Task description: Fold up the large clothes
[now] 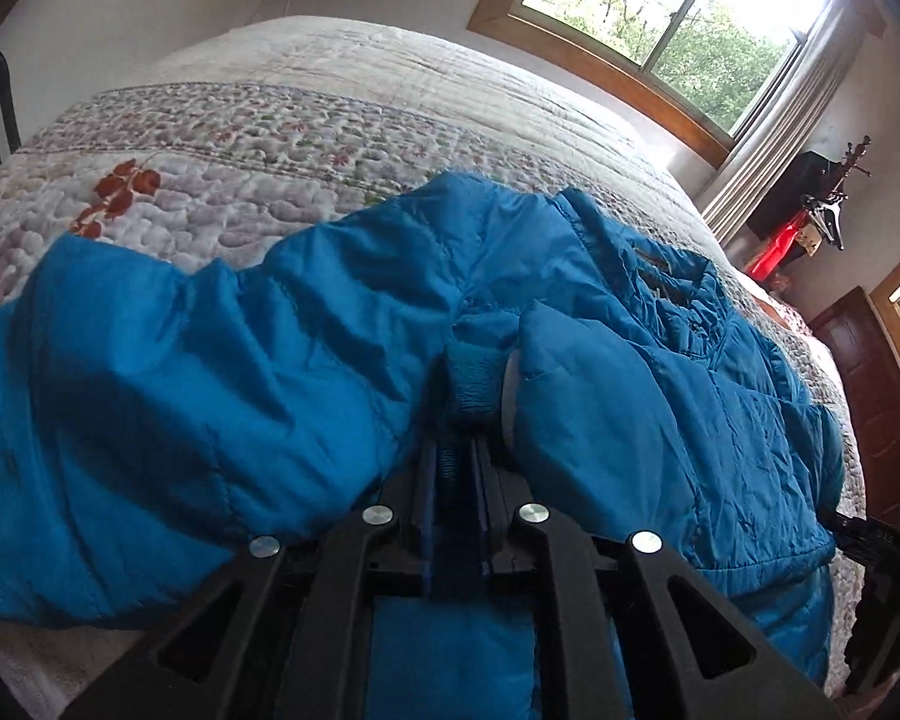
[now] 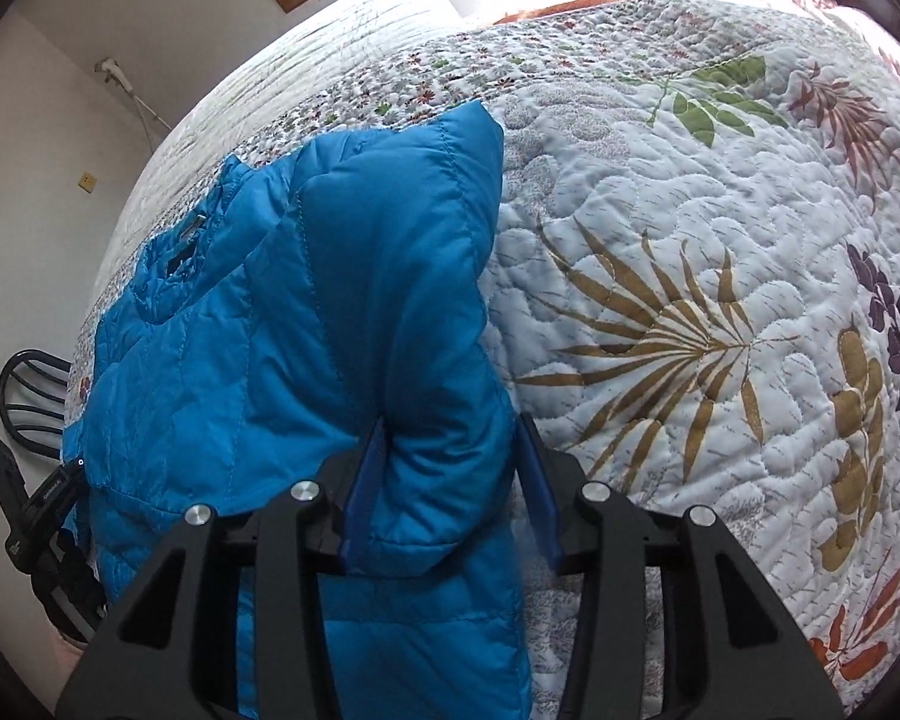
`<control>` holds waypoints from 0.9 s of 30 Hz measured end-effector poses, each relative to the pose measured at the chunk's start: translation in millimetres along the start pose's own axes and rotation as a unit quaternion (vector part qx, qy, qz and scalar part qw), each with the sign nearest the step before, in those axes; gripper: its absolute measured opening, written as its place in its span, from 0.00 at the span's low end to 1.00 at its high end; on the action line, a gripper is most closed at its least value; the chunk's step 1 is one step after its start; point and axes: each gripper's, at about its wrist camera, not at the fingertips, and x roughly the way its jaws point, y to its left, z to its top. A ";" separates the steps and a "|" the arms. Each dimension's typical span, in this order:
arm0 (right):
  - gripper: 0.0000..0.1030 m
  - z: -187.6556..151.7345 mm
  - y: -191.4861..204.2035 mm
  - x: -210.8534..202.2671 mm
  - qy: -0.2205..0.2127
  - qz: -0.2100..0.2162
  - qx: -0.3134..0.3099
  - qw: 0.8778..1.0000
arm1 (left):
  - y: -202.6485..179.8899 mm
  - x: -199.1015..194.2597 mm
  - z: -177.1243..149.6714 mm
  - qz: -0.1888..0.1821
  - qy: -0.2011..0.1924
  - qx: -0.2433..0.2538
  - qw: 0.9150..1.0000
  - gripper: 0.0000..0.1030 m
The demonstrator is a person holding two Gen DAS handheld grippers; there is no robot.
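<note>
A bright blue puffer jacket [image 1: 222, 360] lies spread on the quilted bed [image 1: 306, 120], collar toward the window side. My left gripper [image 1: 463, 396] is shut on the jacket's ribbed knit cuff [image 1: 471, 381], with a sleeve bunched on either side of it. In the right wrist view the jacket [image 2: 222, 372] lies at the left with a sleeve folded over it. My right gripper [image 2: 451, 426] stands open, its blue fingers [image 2: 363, 492] wide apart around the puffy end of that sleeve [image 2: 444, 468]. The fabric under both grippers is hidden.
The floral quilt [image 2: 690, 312] stretches bare to the right of the jacket. A window [image 1: 678, 6] and curtain [image 1: 768, 138] are beyond the bed. A dark chair back [image 2: 30, 396] stands at the bed's left edge, and a wooden door [image 1: 870, 396] at the right.
</note>
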 end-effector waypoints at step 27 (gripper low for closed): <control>0.21 -29.0 82.1 30.3 0.008 -0.049 -0.111 0.993 | -45.9 22.9 -23.5 0.012 0.035 0.082 0.996 0.36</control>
